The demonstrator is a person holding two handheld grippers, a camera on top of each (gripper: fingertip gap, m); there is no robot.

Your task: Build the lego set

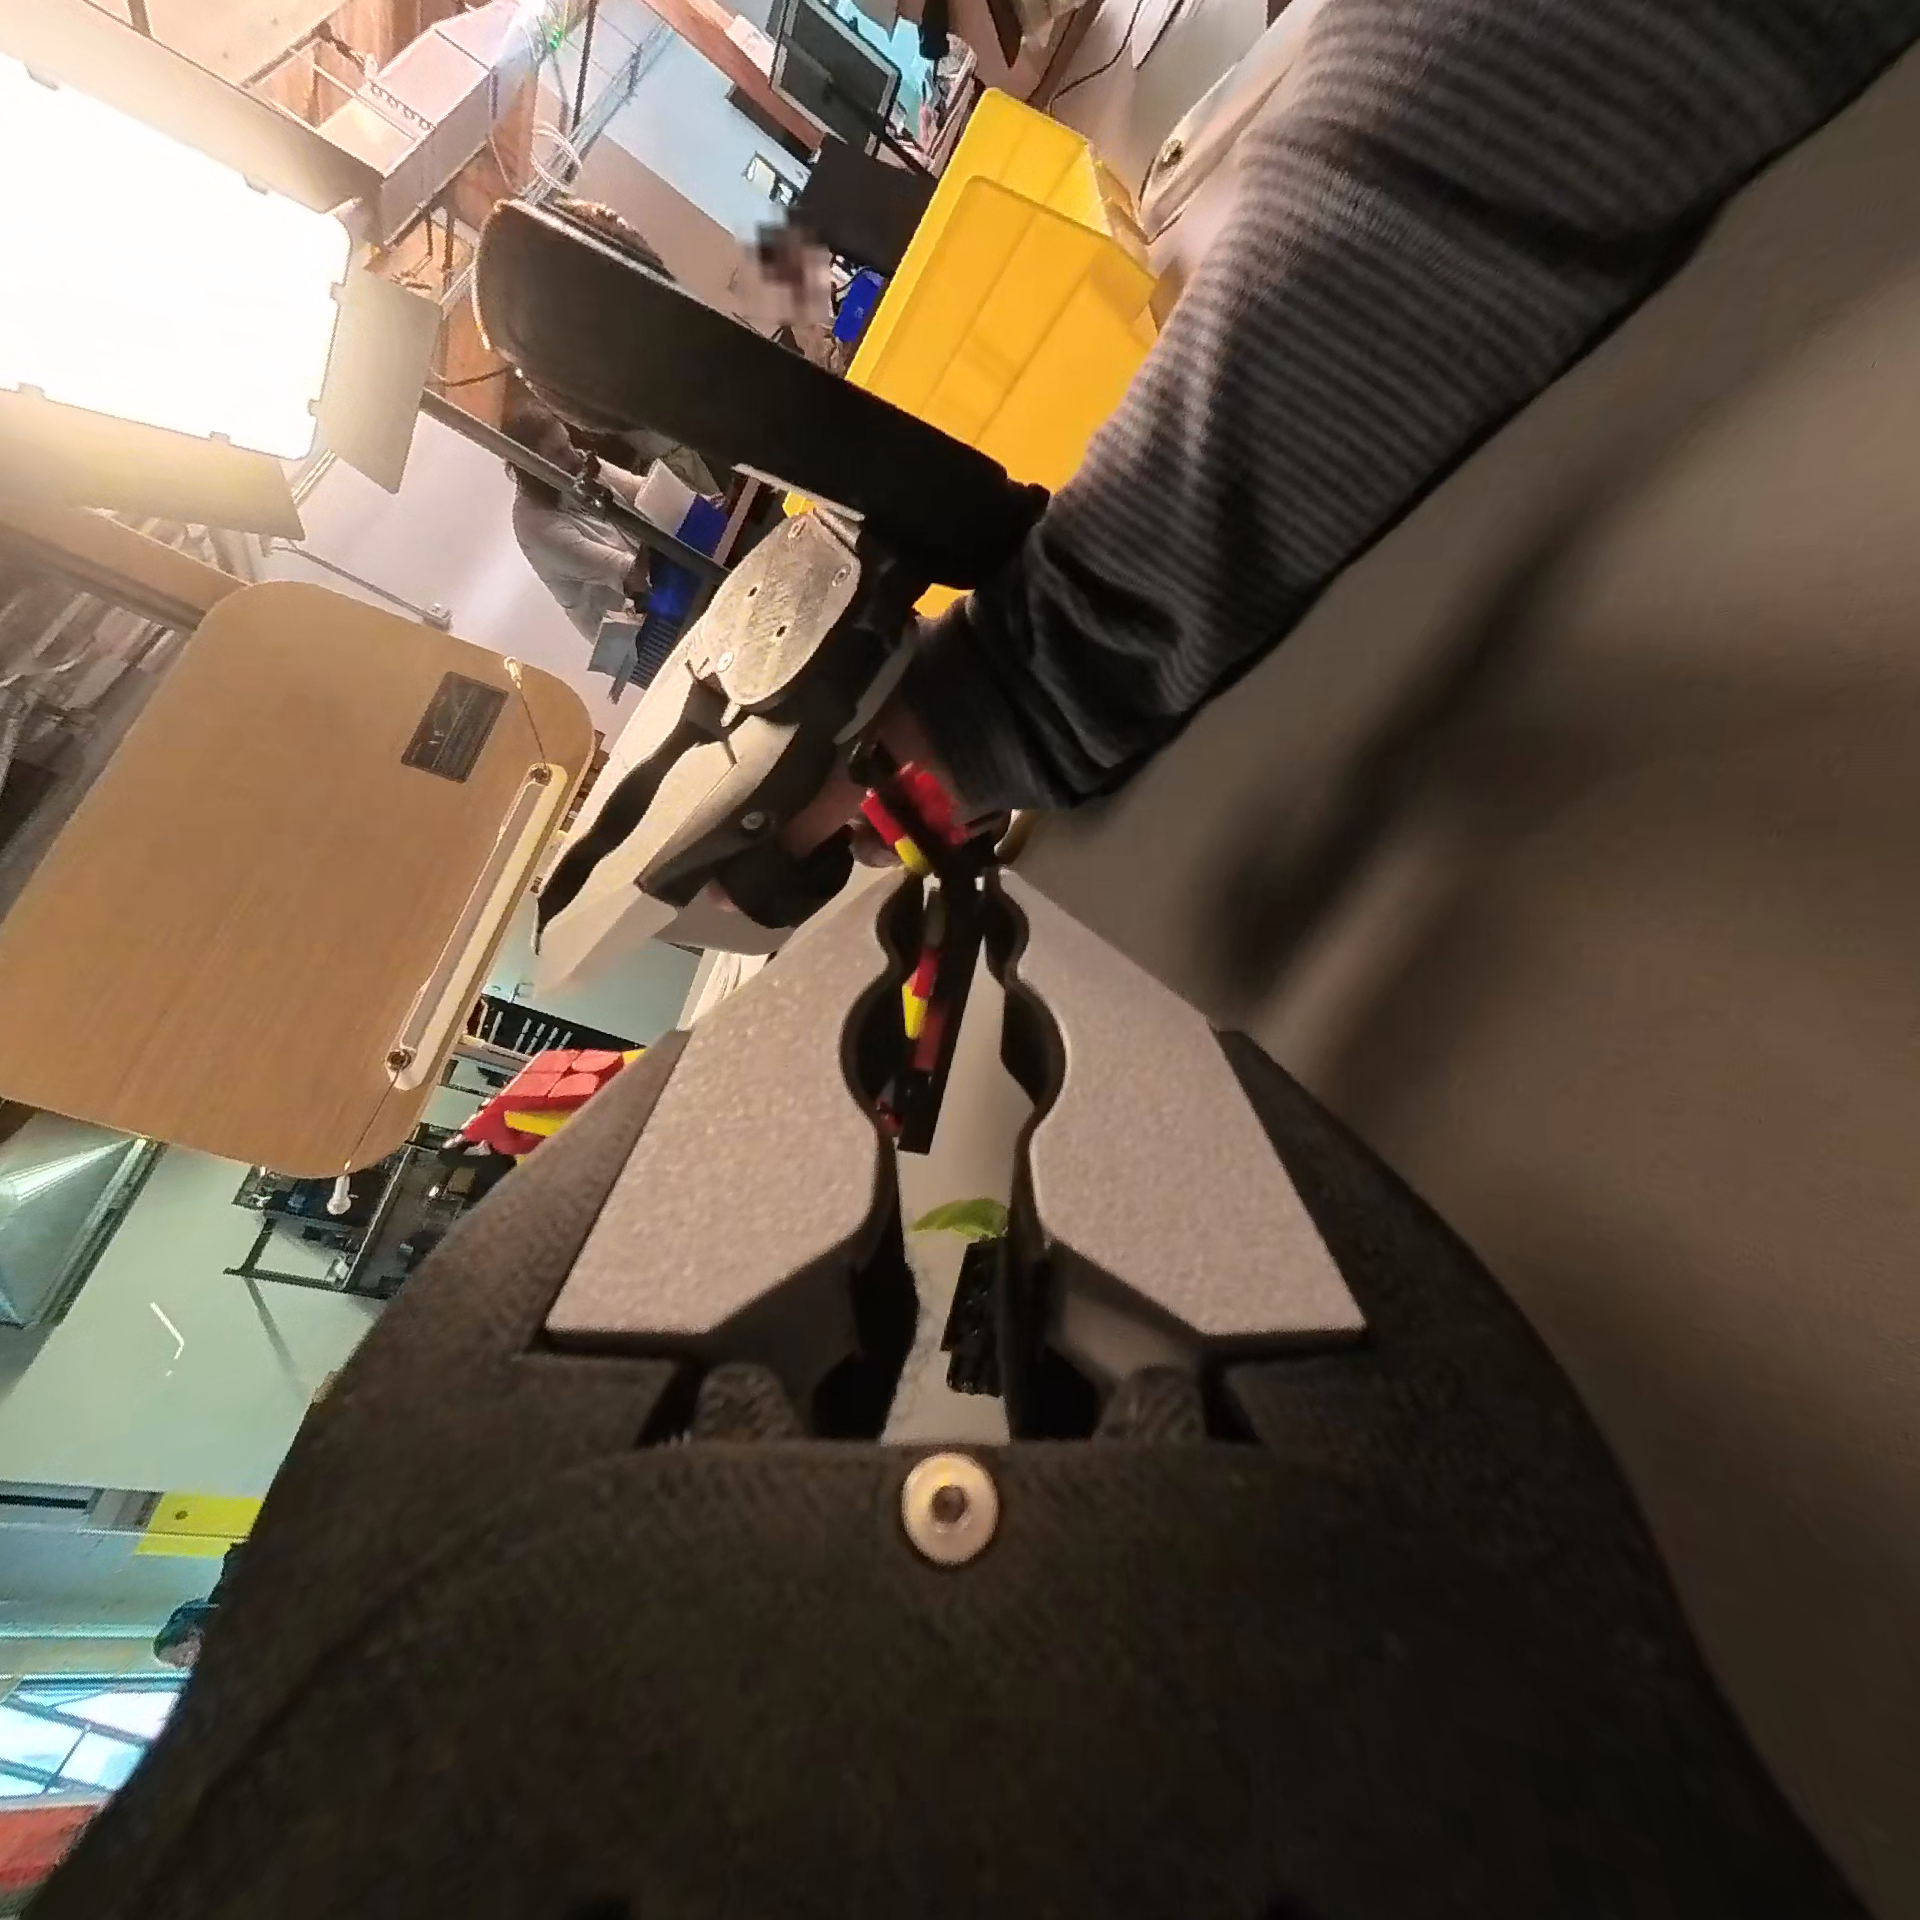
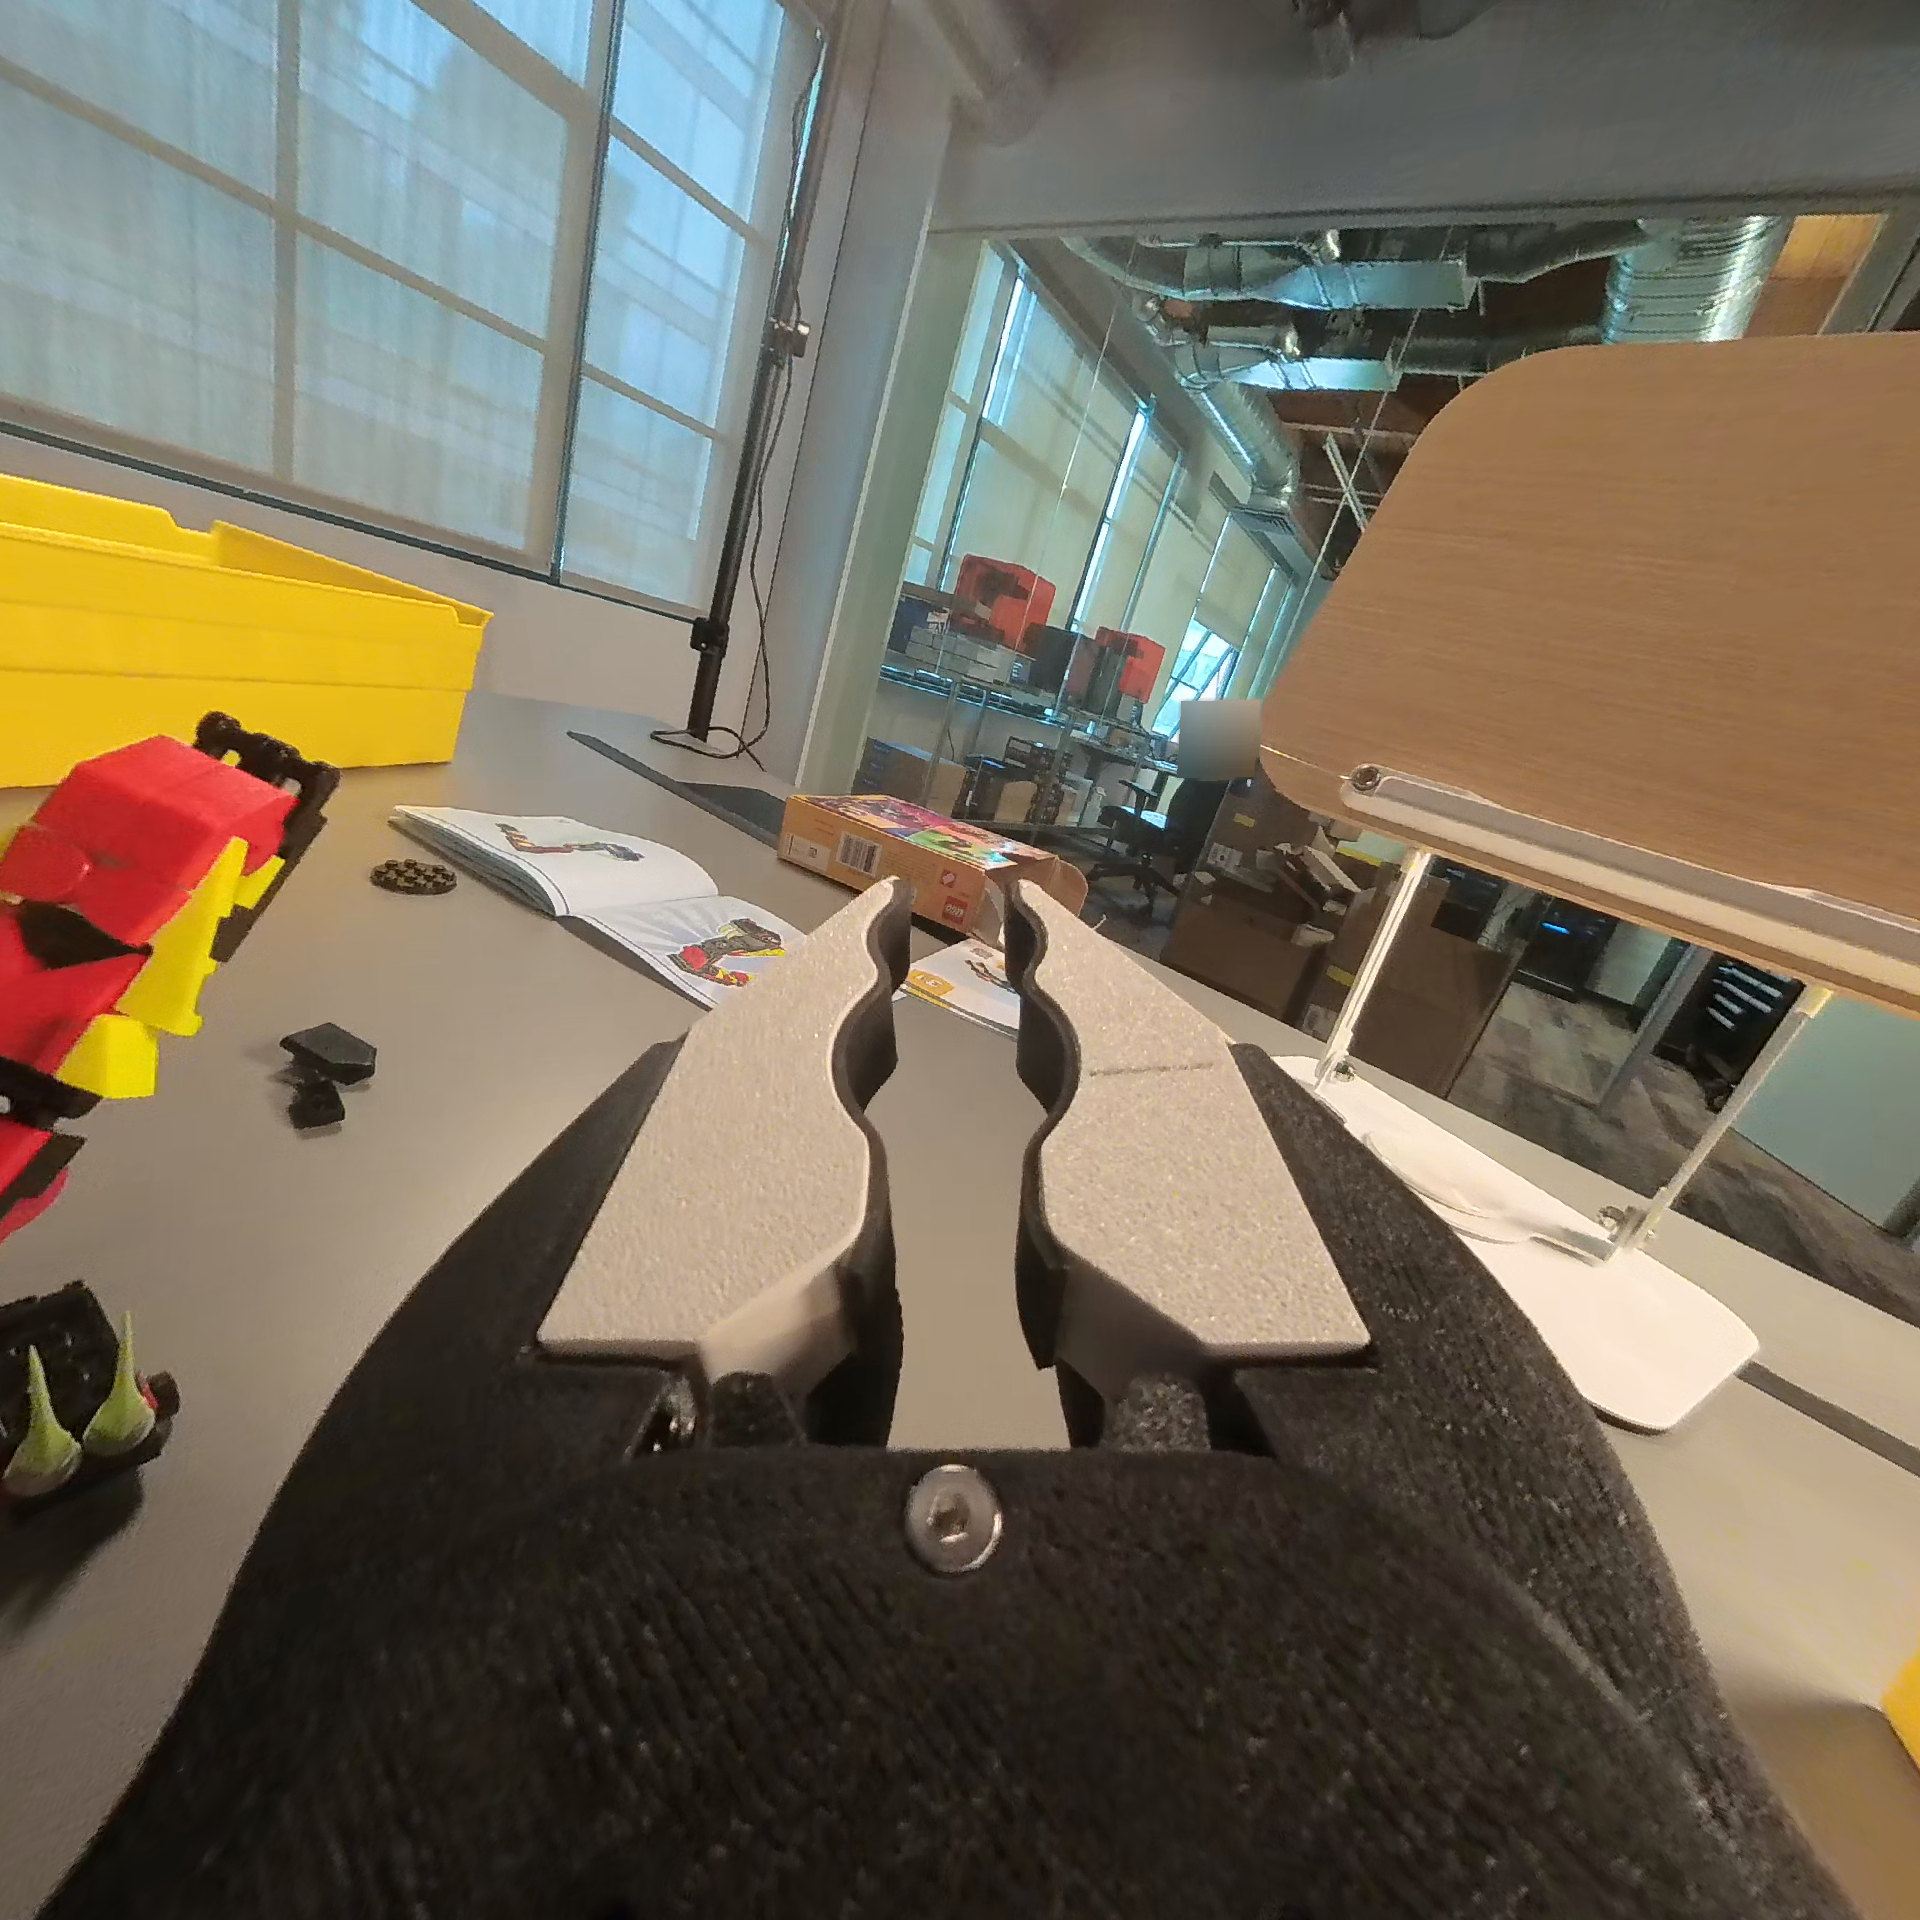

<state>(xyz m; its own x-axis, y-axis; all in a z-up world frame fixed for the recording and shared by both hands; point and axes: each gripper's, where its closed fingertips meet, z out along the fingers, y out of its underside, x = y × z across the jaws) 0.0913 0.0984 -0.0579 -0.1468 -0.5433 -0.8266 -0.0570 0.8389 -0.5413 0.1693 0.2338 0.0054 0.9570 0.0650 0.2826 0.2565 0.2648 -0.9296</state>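
Left gripper (image 1: pixel 951 997): closed on a thin black, red and yellow lego strip (image 1: pixel 930 1023), held edge-on between the fingers, long axis running along them toward the tips. Tilted hard over; grey desk (image 1: pixel 1558 935) filling the right of its view. Just beyond the strip: the other gripper and a sleeved hand, close to the strip's far end, contact not discernible.

Right gripper (image 2: pixel 951 914): open, nothing between the fingers, low over the desk. Main red and yellow lego model (image 2: pixel 114 914) to its left, lying on the desk, long axis roughly parallel to the fingers. Loose black pieces (image 2: pixel 322 1070) between model and gripper. Booklet (image 2: pixel 582 873) and box (image 2: pixel 914 852) ahead.

Judgement: strip must travel to the model; right gripper nearer to steady it.
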